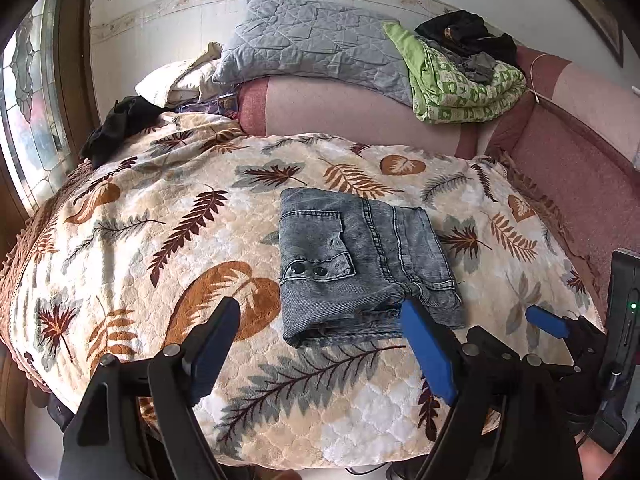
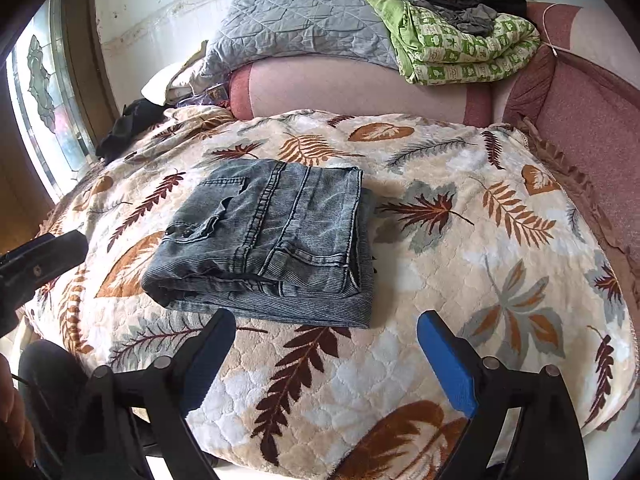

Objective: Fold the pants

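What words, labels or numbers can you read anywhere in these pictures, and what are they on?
None can be read.
Green patterned quilt: printed motifs only, too small to tell any lettering.
Folded jeans: no label or tag showing.
Leaf blanket: pattern only.

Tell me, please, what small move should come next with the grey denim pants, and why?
Probably draw both grippers back: the folded grey denim pants lie as a compact bundle on the leaf-patterned blanket, and the left gripper and right gripper are open and empty.
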The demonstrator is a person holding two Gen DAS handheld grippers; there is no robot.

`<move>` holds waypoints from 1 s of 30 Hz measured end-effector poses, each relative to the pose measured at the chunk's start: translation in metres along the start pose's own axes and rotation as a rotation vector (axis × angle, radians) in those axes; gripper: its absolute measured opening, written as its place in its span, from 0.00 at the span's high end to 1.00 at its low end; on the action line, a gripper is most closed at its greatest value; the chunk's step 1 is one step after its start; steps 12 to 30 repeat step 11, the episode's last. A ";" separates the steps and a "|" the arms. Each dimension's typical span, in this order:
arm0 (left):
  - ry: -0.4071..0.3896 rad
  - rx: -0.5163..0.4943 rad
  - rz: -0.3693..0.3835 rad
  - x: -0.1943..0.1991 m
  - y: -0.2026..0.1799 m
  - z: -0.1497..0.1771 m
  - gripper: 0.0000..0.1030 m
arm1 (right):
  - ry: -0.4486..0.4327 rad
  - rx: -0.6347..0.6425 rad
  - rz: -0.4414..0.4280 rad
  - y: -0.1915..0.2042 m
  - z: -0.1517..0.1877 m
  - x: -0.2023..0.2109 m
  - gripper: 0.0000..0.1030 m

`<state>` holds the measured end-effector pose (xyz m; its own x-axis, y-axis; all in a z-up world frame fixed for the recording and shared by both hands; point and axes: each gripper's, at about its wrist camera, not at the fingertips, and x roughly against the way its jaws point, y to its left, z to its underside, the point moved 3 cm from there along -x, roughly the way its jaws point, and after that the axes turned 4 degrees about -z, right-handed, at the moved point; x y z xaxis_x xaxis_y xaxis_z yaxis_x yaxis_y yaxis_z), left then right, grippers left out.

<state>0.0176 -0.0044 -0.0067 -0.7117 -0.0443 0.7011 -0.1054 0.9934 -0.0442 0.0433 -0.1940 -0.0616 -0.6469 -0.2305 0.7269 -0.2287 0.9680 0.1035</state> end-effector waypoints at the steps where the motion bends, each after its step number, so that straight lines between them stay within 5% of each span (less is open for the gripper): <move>1: 0.001 0.004 -0.007 -0.001 0.001 0.000 0.16 | 0.001 -0.001 0.003 -0.001 0.000 0.000 0.09; 8: 0.007 0.006 -0.011 -0.007 0.002 -0.002 0.05 | 0.000 0.004 0.006 -0.002 -0.004 0.000 0.09; 30: 0.014 0.008 -0.009 -0.010 0.003 -0.003 0.05 | 0.000 0.006 0.006 -0.001 -0.006 -0.001 0.09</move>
